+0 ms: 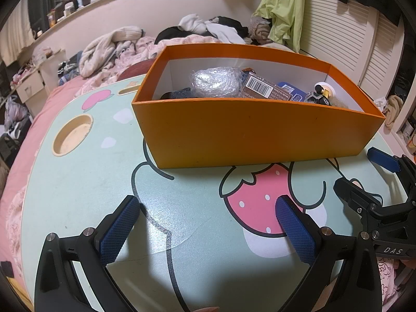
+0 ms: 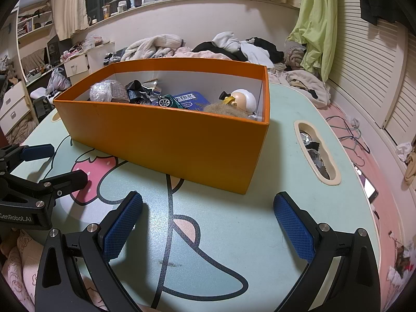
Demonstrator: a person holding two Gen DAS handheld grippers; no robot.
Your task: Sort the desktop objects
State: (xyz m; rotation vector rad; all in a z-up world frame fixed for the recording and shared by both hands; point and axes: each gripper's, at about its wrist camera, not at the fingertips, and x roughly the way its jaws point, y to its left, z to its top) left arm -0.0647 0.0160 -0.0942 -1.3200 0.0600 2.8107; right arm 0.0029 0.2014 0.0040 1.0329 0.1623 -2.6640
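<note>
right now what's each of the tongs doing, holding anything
Left tongs: open, holding nothing.
Right tongs: open, holding nothing.

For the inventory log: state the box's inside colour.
White inside the orange box; clearest in the right wrist view.

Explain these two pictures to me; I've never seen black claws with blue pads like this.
Each picture comes from a fisheye camera mounted on a hand-held two-finger gripper, looking forward along its fingers. One shows the left gripper, the other the right gripper; both are open and hold nothing. Each also appears at the edge of the other's view. They hover over a pale green cartoon-printed table. On it stands an orange box holding a bubble-wrapped bundle, a toy car and other small things.
</note>
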